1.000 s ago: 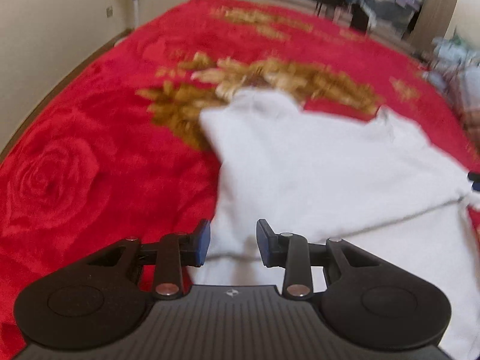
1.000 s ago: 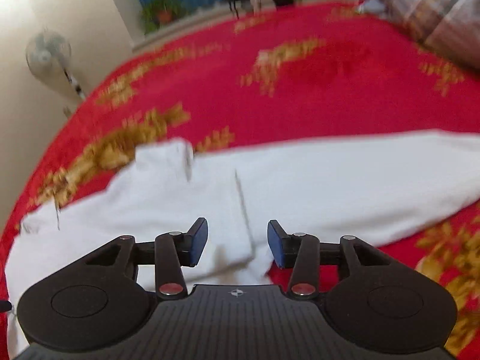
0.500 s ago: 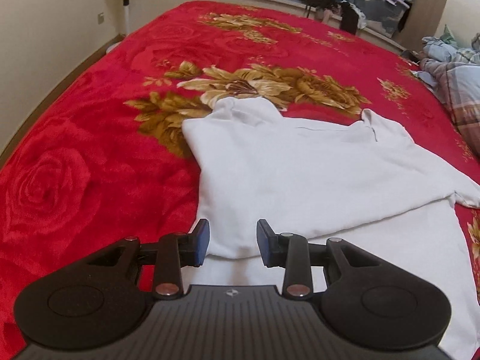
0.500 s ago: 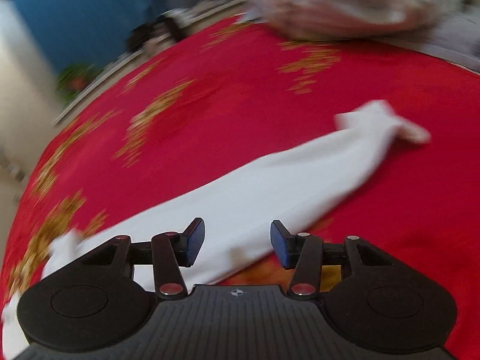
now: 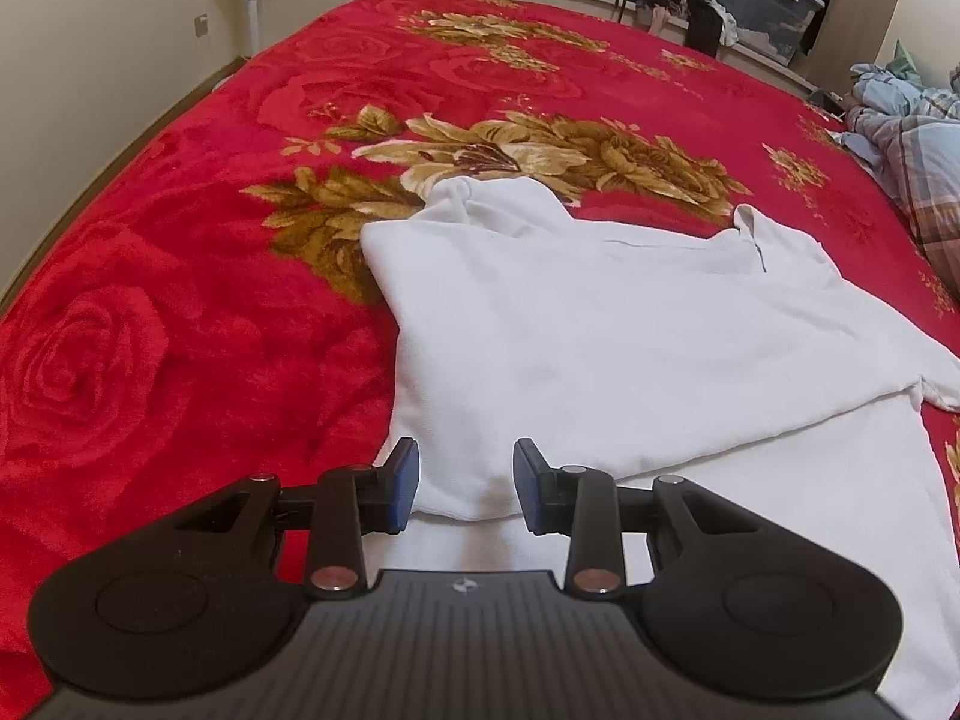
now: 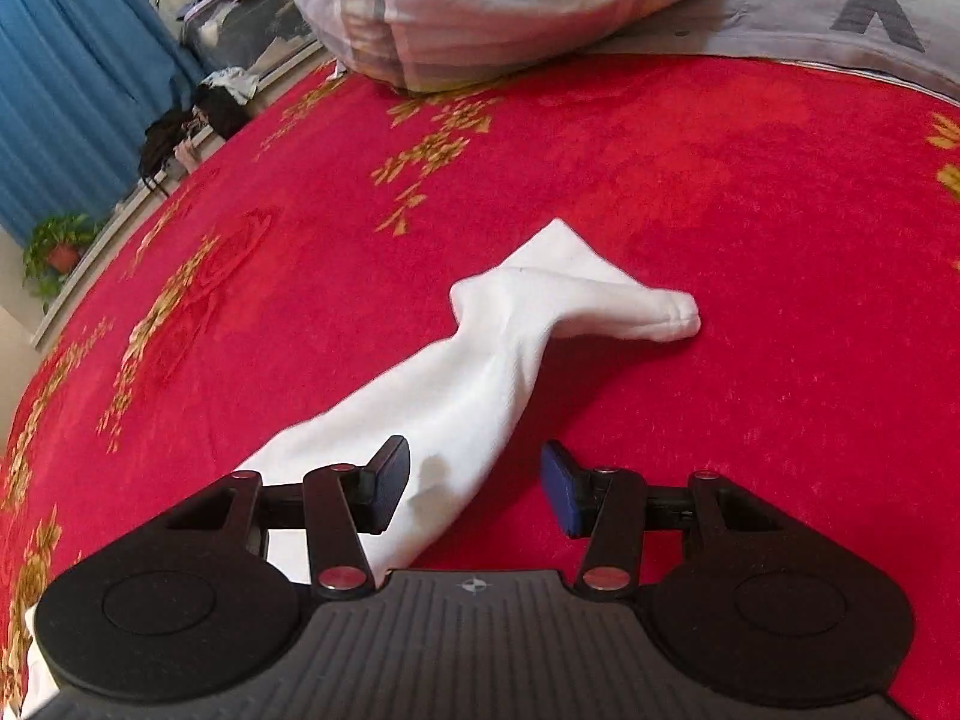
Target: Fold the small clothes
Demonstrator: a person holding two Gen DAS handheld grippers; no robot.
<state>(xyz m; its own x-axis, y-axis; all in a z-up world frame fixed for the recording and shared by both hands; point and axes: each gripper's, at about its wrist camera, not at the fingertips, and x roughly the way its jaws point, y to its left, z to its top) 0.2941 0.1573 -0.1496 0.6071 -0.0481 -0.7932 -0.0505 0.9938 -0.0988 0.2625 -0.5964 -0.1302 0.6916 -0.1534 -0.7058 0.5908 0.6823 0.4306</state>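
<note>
The white garment (image 5: 600,348) lies on the red floral blanket (image 5: 150,300), w/ one side already folded over the body; that flap's edge runs diagonally across the lower layer, and its near corner sits just ahead of the left gripper (image 5: 465,483). Collar area faces the far side, by the gold flower print. So judging from this, the fold is approx. a third done: one side in, other side not. The long sleeve (image 6: 480,372) on the right is stretched out across the blanket, twisted near the cuff (image 6: 654,315), clearly not folded in yet. Left: bring that sleeve over the body, then fold top to bottom, probably. Left gripper jaws stand apart, nothing between the pads, hovering over the flap's corner. Right gripper (image 6: 474,480) jaws also apart; the sleeve passes under/between them but pads don't press it, so no grip. A plaid quilt (image 6: 480,6) is bunched at the far end of the bed. Writing/brands: none readable; only a small compass-like mark on each gripper body, no text.
</note>
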